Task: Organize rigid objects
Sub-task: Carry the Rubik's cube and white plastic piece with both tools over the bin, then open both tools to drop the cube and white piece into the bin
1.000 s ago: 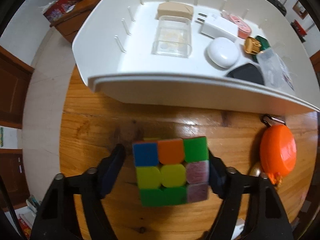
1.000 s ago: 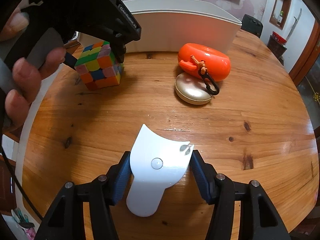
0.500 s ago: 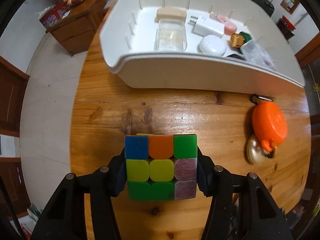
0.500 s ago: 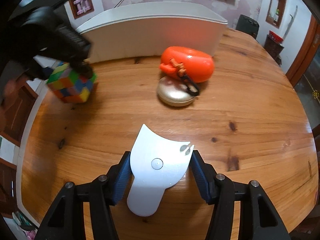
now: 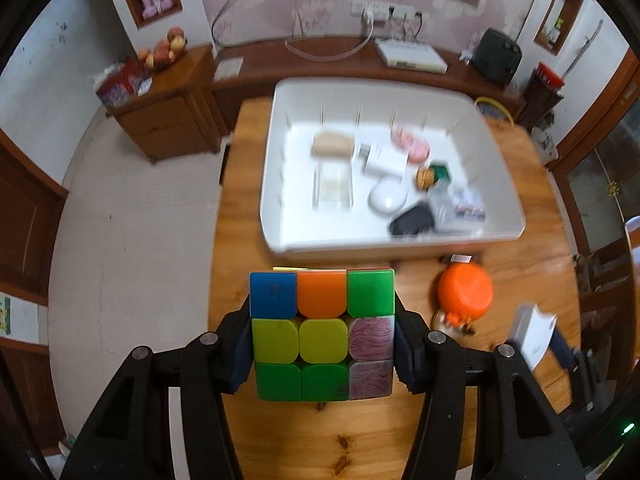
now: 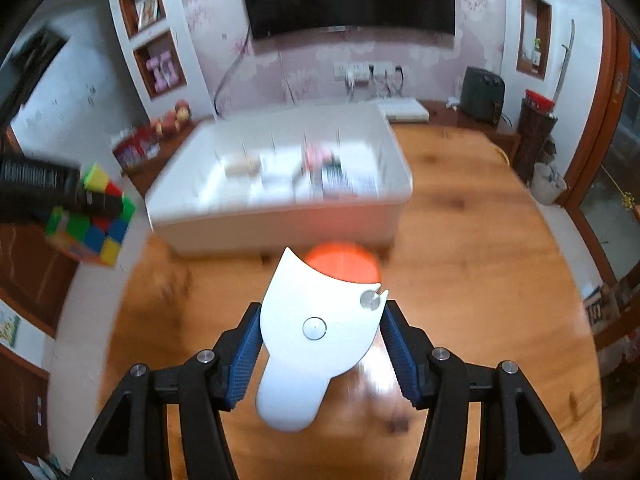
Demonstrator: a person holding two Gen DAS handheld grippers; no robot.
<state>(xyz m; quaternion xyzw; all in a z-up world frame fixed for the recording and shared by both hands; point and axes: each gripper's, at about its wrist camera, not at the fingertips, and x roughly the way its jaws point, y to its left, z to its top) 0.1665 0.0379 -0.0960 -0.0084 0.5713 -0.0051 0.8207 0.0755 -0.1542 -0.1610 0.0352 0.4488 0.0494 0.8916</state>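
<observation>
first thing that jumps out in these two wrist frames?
The scrambled colour cube, clamped in the left gripper above the wooden table, fills the lower middle of the left wrist view. Next is the flat white plastic piece pinched in the right gripper. Beyond both sits the white bin of small items, with an orange case in front of it.

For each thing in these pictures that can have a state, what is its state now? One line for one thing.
left gripper: shut on the puzzle cube
puzzle cube: held, off the table, scrambled
right gripper: shut on the white flat tool
white flat tool: held, off the table
white bin: open on top, partly filled
orange case: closed, on the table
</observation>
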